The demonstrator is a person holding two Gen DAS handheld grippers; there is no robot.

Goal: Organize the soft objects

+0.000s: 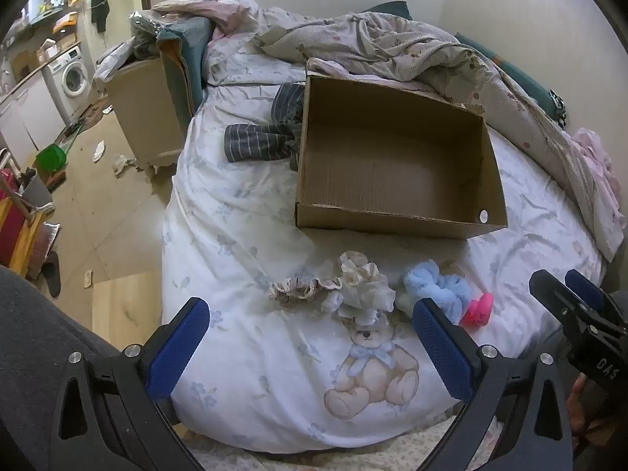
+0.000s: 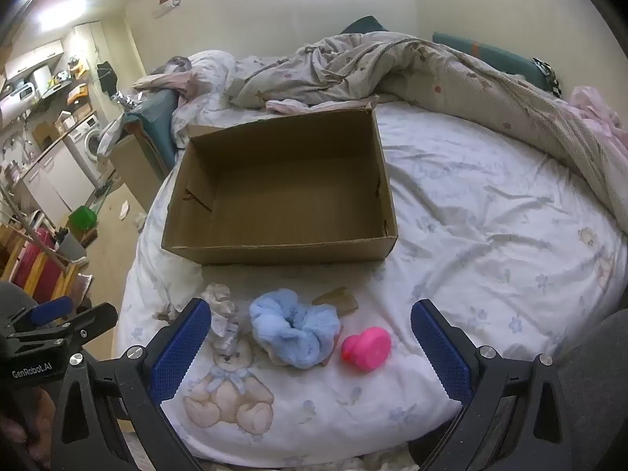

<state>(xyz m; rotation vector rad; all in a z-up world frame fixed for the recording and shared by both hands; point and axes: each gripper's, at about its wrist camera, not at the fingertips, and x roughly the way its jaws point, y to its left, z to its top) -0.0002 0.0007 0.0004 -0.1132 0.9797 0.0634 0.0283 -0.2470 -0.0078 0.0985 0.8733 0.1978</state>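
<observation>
White teddy-print bedsheet (image 2: 471, 204) under cardboard box (image 2: 274, 249), cluttered floor (image 1: 114, 204) beside.

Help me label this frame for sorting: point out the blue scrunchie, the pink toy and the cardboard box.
blue scrunchie (image 2: 294, 331): right wrist view, on its fluffy ring beside the central fold.
pink toy (image 2: 369, 347): right wrist view, on its rounded body.
cardboard box (image 2: 282, 253): right wrist view, on the near outer wall.
</observation>
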